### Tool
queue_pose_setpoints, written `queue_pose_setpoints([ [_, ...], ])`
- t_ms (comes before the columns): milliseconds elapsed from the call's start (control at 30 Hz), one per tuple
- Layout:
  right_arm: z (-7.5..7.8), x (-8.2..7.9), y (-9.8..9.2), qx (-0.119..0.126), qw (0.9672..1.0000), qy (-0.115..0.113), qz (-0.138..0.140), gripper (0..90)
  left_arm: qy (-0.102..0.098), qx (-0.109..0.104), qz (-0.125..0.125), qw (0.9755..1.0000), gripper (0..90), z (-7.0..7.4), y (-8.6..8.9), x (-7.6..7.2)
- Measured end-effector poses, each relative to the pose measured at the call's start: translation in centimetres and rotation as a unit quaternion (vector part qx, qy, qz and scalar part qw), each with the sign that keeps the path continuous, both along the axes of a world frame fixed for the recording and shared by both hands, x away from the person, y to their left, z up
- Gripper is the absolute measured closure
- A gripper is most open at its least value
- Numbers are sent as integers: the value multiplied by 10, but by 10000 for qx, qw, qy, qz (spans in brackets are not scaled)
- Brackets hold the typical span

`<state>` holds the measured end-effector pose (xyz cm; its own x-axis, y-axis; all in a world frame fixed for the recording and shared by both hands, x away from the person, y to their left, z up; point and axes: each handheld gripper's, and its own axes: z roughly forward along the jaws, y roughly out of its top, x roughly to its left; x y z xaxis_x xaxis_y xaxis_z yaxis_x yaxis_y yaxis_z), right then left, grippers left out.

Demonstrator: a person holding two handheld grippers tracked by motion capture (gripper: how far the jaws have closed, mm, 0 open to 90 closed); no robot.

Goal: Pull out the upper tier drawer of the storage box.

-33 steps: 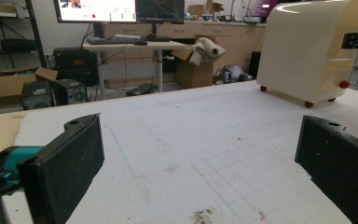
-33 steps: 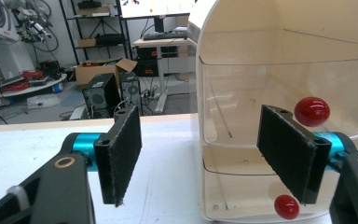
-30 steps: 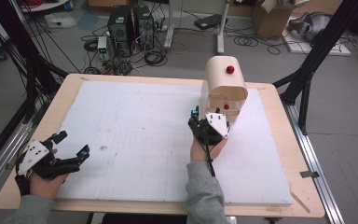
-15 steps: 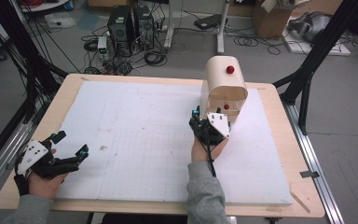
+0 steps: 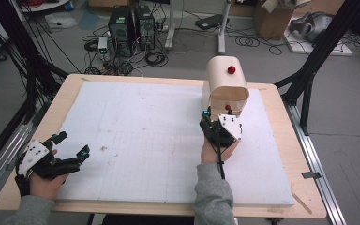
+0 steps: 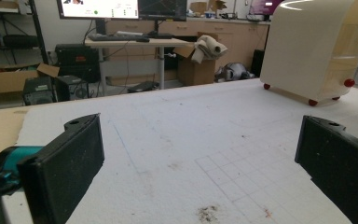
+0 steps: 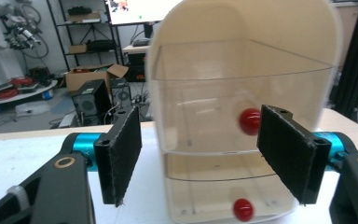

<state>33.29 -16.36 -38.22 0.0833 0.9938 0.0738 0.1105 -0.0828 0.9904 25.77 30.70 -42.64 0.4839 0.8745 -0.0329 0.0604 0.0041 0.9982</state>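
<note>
right tongs [image 7: 198,154] | agape, just before cream drawer box [image 7: 242,107]

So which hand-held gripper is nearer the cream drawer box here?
The right hand-held gripper, open just in front of the cream drawer box. The left hand-held gripper sits far off near the table's left front corner.

High view looks down; gripper views sit low — all share the cream box [image 5: 226,86].
</note>
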Motion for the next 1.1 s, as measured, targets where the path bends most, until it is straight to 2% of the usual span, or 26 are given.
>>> queue_pose_setpoints([
  [333, -4, -2, -24, 54, 9998, 57, -176, 296, 5, -29, 6, 10000, 17, 1, 0, -1],
  [400, -4, -2, -29, 64, 9999, 43, -136, 296, -3, -35, 13, 10000, 17, 1, 0, -1],
  [1100, -5, 3, -35, -17, 10000, 45, -39, 301, -40, -39, -13, 10000, 17, 1, 3, 1],
])
